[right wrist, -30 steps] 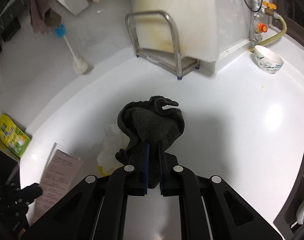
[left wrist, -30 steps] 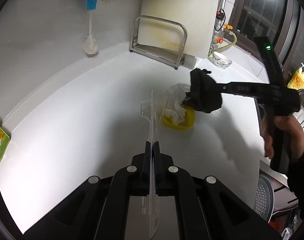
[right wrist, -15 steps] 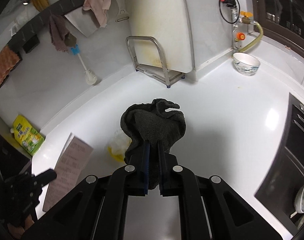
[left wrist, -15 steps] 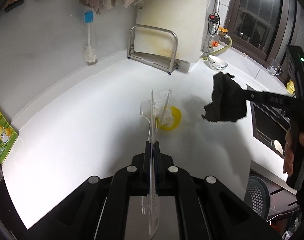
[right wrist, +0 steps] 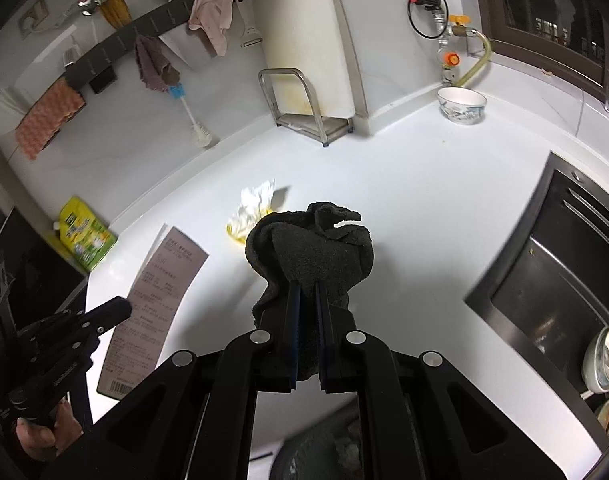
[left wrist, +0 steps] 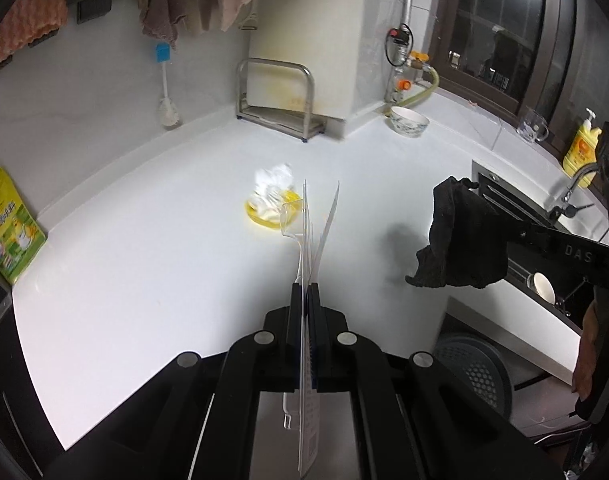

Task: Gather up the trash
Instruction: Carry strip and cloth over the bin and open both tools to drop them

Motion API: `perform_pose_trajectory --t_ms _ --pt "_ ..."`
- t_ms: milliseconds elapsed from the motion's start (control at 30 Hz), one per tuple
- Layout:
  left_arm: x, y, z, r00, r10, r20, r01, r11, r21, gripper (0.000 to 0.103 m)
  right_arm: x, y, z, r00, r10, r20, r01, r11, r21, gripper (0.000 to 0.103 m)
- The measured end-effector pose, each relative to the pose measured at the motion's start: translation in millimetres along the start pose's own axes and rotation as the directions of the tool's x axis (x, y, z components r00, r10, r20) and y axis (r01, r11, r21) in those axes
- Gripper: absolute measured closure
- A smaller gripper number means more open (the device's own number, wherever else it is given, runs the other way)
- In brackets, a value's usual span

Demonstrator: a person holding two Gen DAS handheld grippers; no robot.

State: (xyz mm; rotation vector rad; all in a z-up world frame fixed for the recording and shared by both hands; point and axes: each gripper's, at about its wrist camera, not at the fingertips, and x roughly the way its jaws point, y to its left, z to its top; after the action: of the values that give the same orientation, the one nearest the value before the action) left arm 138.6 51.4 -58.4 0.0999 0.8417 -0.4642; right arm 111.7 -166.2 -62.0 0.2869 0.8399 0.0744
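Note:
My left gripper (left wrist: 304, 292) is shut on a long paper receipt (left wrist: 316, 240) together with a clear plastic piece (left wrist: 292, 216); the receipt also shows in the right wrist view (right wrist: 160, 292), held above the white counter (left wrist: 144, 240). My right gripper (right wrist: 307, 292) is shut on a dark crumpled cloth (right wrist: 316, 240), held in the air above the counter's front edge; the cloth also shows in the left wrist view (left wrist: 460, 240). A crumpled white tissue on a yellow lid (left wrist: 270, 200) lies mid-counter, beyond both grippers; it also shows in the right wrist view (right wrist: 252, 208).
A grey perforated bin (left wrist: 476, 372) stands below the counter's front edge. A metal rack (left wrist: 276, 100), a bowl (left wrist: 409, 121), a bottle brush (left wrist: 166, 92) and a yellow-green pouch (left wrist: 8, 224) line the back. The sink (right wrist: 556, 280) is at the right.
Both grippers have pulled back and up from the counter. The cloth moved right, away from the tissue and toward the counter's front edge. The bin has come into view.

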Motion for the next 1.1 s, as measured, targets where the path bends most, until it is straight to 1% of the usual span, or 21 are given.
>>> perform_pose_trajectory --t_ms 300,533,633,733,833,1100 --pt "-25 -72 -44 0.999 0.031 -0.025 -0.031 0.999 -0.011 0.099 -57 -41 -59 0.999 0.037 -0.04 -0.038 0.999 -0.031 0.096" --pt "-37 -123 -82 0.998 0.045 -0.046 -0.047 0.998 -0.045 0.099 -80 -70 -104 0.994 0.061 -0.085 -0.066 0.996 -0.055 0.096" --pt "-39 -140 -97 0.997 0.049 -0.066 -0.053 0.997 -0.062 0.099 -86 -82 -123 0.991 0.073 -0.112 -0.079 0.995 -0.054 0.096" --pt "-36 -154 -110 0.994 0.051 -0.099 -0.057 0.997 -0.058 0.099 -86 -90 -138 0.987 0.081 -0.14 -0.087 0.995 -0.044 0.096" --pt "-31 -163 -120 0.99 0.051 -0.13 -0.06 0.996 -0.062 0.099 -84 -96 -152 0.982 0.079 -0.17 -0.088 0.995 -0.046 0.096" --pt "-4 -176 -148 0.978 0.02 -0.207 -0.039 0.995 -0.09 0.099 -61 -113 -187 0.966 0.069 -0.247 -0.078 0.997 -0.026 0.096"
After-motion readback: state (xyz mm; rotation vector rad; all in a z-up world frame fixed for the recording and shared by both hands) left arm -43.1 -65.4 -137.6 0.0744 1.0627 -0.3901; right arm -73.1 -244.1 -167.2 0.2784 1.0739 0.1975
